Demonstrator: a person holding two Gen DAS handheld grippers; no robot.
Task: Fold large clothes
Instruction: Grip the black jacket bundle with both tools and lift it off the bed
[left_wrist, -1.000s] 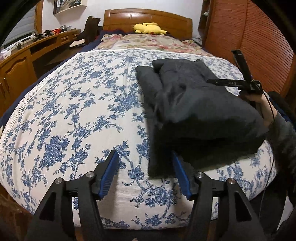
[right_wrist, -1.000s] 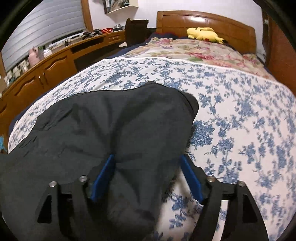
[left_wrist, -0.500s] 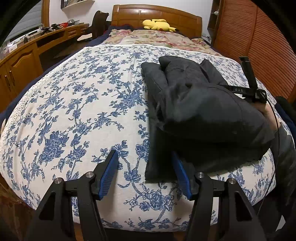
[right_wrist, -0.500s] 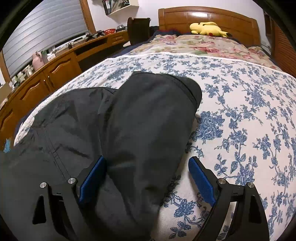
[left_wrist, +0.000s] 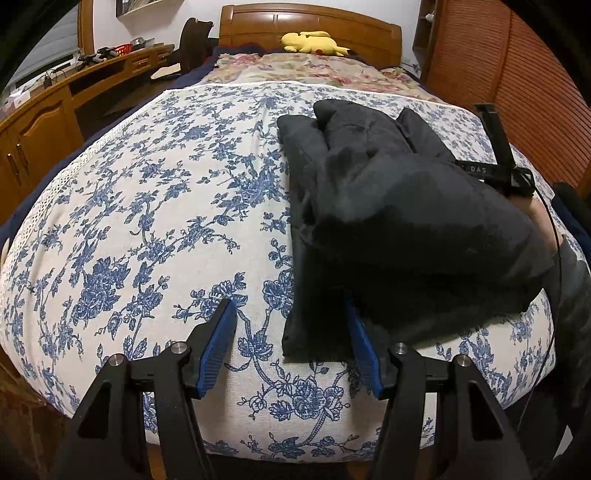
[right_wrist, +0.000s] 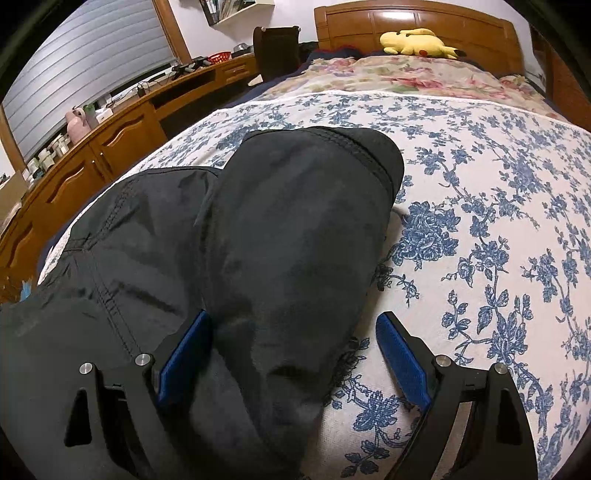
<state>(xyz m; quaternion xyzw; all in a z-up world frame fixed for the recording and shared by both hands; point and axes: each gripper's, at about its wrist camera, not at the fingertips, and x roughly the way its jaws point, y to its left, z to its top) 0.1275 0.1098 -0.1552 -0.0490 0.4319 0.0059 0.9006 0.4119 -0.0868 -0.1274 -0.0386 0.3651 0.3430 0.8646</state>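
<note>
Dark garment (left_wrist: 388, 221) on bedspread (left_wrist: 147, 221): soft, bulky, likely slippery; grip hem. Left gripper (left_wrist: 291, 350), right gripper (right_wrist: 291, 365) agape, nothing clamped.

Garment (left_wrist: 399, 221) lies on the bed (left_wrist: 147, 221), right half, near edge. My left gripper (left_wrist: 291, 339) sits at its near-left corner; right gripper (right_wrist: 291, 354) straddles a fold. Plush toy (left_wrist: 312, 42) far, at headboard (left_wrist: 310, 22). Desk (left_wrist: 55, 110) left.

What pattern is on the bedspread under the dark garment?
Blue flowers and vines on a white ground; the bedspread shows best in the left wrist view.
</note>
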